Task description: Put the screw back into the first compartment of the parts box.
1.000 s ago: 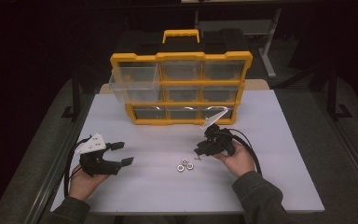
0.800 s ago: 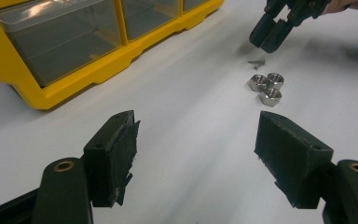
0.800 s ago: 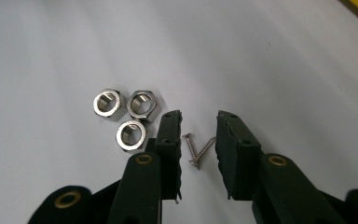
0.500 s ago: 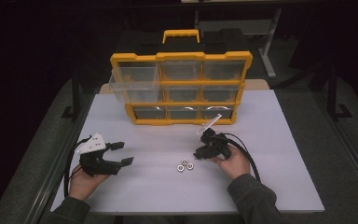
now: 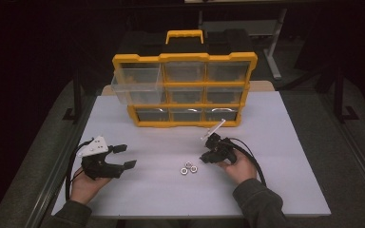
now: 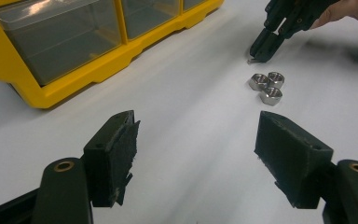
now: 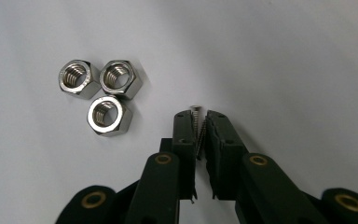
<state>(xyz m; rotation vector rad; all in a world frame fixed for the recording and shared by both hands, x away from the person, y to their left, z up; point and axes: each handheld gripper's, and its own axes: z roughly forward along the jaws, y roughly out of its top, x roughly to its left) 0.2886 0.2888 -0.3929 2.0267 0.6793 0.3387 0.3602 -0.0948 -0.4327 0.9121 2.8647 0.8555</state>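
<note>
Three steel hex nuts (image 5: 188,169) (image 6: 266,87) (image 7: 100,91) lie bunched on the white table (image 5: 275,142). My right gripper (image 5: 203,159) (image 6: 260,51) (image 7: 199,114) has its tips down on the table just right of the nuts. Its jaws have just been closing and stand a sliver apart. A small screw (image 7: 197,130) lies lengthwise between the pads, and a thin dark gap still shows beside it. My left gripper (image 5: 126,156) (image 6: 200,123) rests at the front left, wide open, with nothing between its pads.
A yellow organizer (image 5: 185,90) (image 6: 74,70) with clear drawers stands at the back of the table. Its top-left drawer (image 5: 138,83) is pulled out. Black cables trail from both grippers toward the near edge.
My right gripper has tipped down a little beside the nuts and its jaws have narrowed. The left gripper and the nuts have not moved.
</note>
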